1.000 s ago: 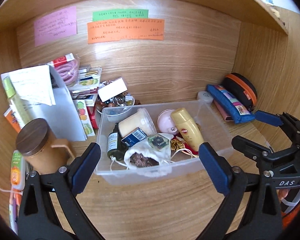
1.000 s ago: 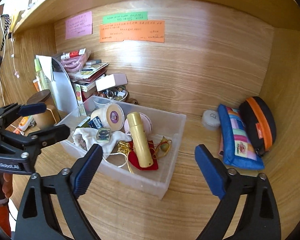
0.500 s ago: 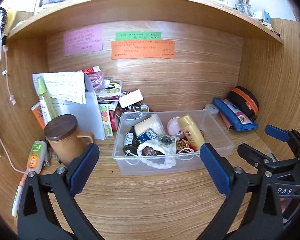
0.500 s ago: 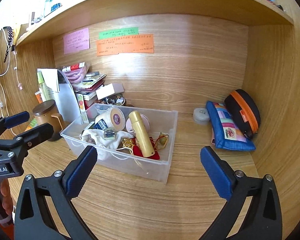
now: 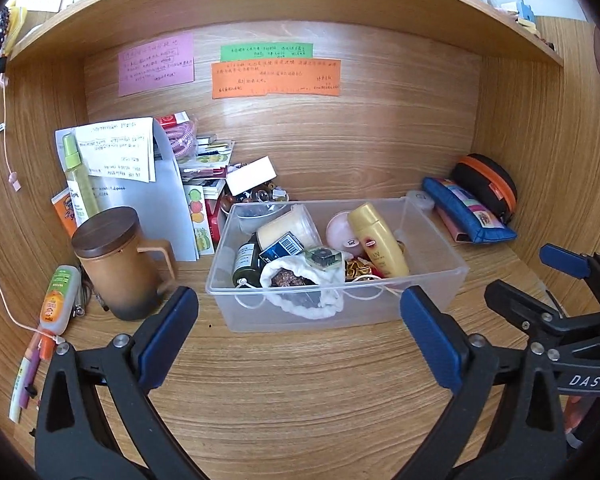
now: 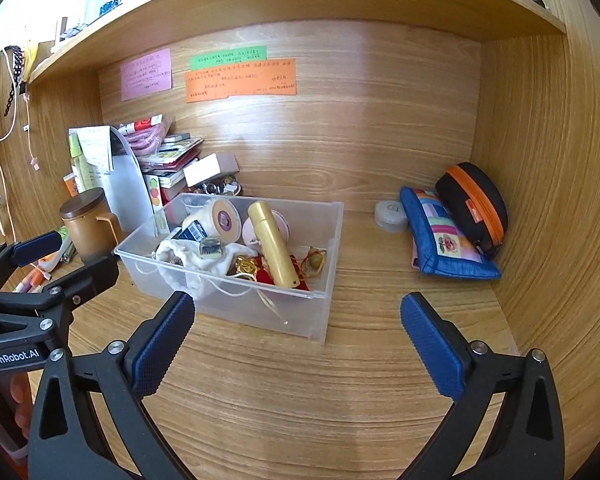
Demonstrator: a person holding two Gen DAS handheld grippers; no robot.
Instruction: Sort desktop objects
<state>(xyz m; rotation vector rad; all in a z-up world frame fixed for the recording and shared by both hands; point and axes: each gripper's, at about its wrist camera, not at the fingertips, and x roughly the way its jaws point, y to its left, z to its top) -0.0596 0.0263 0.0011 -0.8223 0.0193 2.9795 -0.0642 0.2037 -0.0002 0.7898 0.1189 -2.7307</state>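
Clutter fills a clear plastic bin (image 5: pixel 436 280) that sits on the wooden desk (image 5: pixel 300 380), inside a wooden alcove under a shelf. Everything else is easiest placed from that bin.

Inside it lie a gold bottle (image 5: pixel 378 240) on its side, a white drawstring pouch (image 5: pixel 300 284) slumped against the near wall, a cream jar (image 5: pixel 288 226), a dark small bottle (image 5: pixel 246 264) and a pink round case (image 5: pixel 340 234) (the smaller bits under them are too tangled to tell apart).

To the left of the bin stands a brown mug (image 5: pixel 118 264) with a dark wooden lid, upright, near the bin but not touching it. Behind the mug and left of the bin a white folder (image 5: pixel 156 200) stands with papers and a green spray bottle (image 5: pixel 78 180) against it. To the right of the bin, well apart from it, a blue patchwork pouch (image 6: pixel 444 240) leans against a black case with an orange zip (image 6: pixel 474 204); a small white round tin (image 6: pixel 390 216) sits between them and the bin.

The left gripper (image 5: pixel 298 324) hovers in front of the bin, fingers spread wide with nothing between them. The right gripper (image 6: pixel 296 330) hangs in front of the bin's right corner, fingers likewise wide apart and empty.

On the back wall above the bin are pink, green and orange notes (image 5: pixel 276 78).
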